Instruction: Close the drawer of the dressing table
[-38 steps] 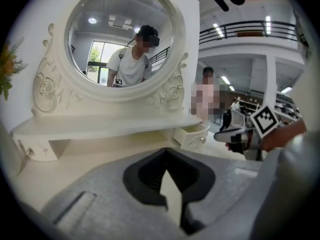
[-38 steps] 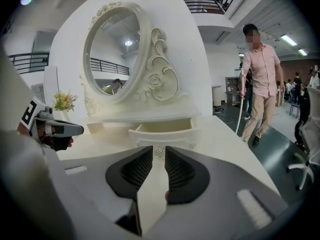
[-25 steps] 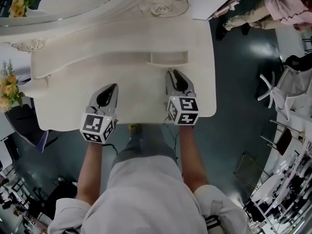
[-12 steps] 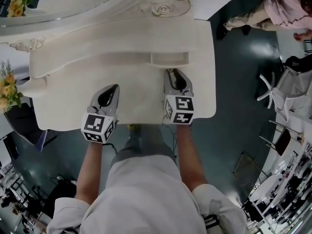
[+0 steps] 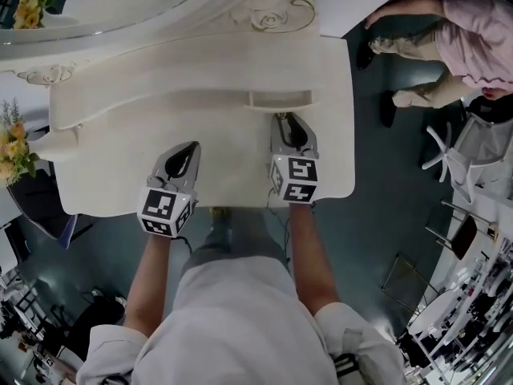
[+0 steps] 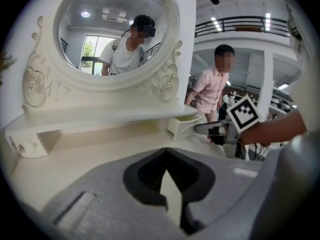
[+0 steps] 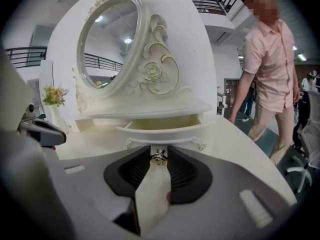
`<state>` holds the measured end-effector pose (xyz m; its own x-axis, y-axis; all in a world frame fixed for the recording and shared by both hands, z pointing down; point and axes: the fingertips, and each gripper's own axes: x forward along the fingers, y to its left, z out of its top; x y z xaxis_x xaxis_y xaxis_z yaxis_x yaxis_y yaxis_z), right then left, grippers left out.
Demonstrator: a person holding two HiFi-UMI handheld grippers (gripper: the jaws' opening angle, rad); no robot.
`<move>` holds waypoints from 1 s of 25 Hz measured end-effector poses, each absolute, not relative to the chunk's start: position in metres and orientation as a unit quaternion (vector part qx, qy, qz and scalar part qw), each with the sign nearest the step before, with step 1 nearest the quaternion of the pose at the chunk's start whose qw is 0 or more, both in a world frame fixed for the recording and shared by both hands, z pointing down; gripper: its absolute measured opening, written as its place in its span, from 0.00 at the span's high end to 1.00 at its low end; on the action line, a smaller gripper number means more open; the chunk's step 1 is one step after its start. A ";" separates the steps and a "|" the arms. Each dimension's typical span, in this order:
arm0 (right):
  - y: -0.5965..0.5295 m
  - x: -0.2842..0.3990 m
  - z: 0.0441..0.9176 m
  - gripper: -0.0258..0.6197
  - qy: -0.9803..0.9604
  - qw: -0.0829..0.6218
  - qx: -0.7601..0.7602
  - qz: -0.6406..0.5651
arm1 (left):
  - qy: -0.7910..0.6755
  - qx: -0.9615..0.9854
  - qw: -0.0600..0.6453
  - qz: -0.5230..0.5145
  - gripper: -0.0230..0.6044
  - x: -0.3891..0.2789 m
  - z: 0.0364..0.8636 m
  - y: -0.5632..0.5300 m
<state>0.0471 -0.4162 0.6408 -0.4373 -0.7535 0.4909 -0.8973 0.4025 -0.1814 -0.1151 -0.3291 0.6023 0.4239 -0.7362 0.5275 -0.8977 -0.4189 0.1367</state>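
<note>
The drawer of the white dressing table stands partly open beneath the low shelf at the foot of the oval mirror, its curved front jutting over the tabletop toward the person at work. The right gripper is lined up square on that front. Seen along its own jaws, they are drawn in to a narrow gap, and the small metal knob sits pinched between the tips, with nothing else in its hold. The left gripper hangs over the bare tabletop well to the left of the drawer. Its jaws meet at the tips and carry nothing. A person in a pink shirt walks past on the dark floor to the right of the table. The step in hand appears to be the push home. It would go best as a straight, level shove along the drawer's own line of travel, with the knob kept centred between the jaws. That way the front should not skew and bind on one side. The grip should ease only once the front sits flush under the shelf, and the left gripper should keep clear of the path.
</note>
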 end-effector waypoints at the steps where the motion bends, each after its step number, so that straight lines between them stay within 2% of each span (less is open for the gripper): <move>1: -0.418 0.047 0.641 0.82 -0.821 0.168 0.503 0.213 | -0.499 0.819 0.204 0.197 0.97 -0.115 0.602 -0.330; 25: -0.470 0.033 0.639 0.82 -0.833 0.150 0.490 0.209 | -0.514 0.809 0.209 0.196 0.97 -0.129 0.606 -0.344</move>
